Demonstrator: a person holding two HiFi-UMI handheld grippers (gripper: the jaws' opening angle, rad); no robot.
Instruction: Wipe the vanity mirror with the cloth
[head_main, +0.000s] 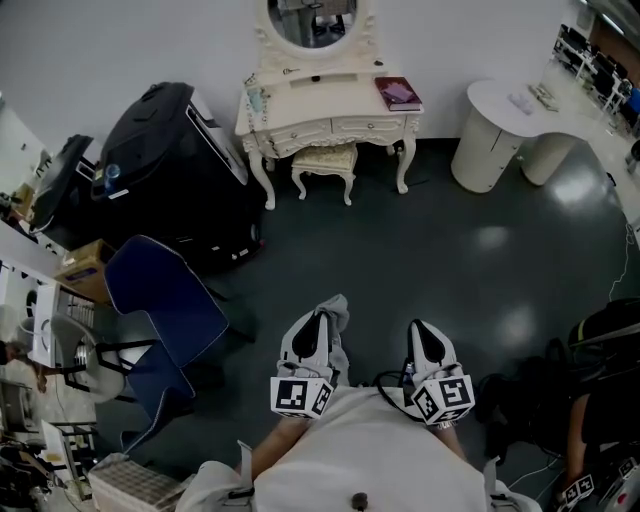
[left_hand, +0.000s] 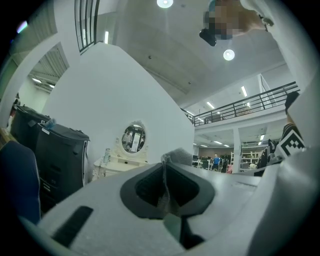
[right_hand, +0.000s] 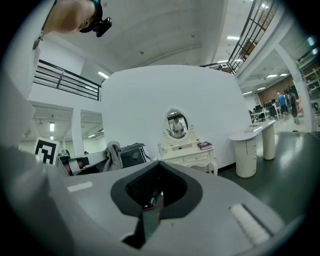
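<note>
Cream vanity table (head_main: 320, 100) on dark floor (head_main: 420, 260), w/ oval mirror (head_main: 312, 20) & maroon book (head_main: 398, 93) on top.

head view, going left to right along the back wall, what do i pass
black case → vanity mirror → purple book → white counter

The oval, cream-framed vanity mirror (head_main: 312, 20) stands upright against the far wall. The grey cloth (head_main: 336, 306) sits bunched in the left gripper (head_main: 318, 328).
</note>
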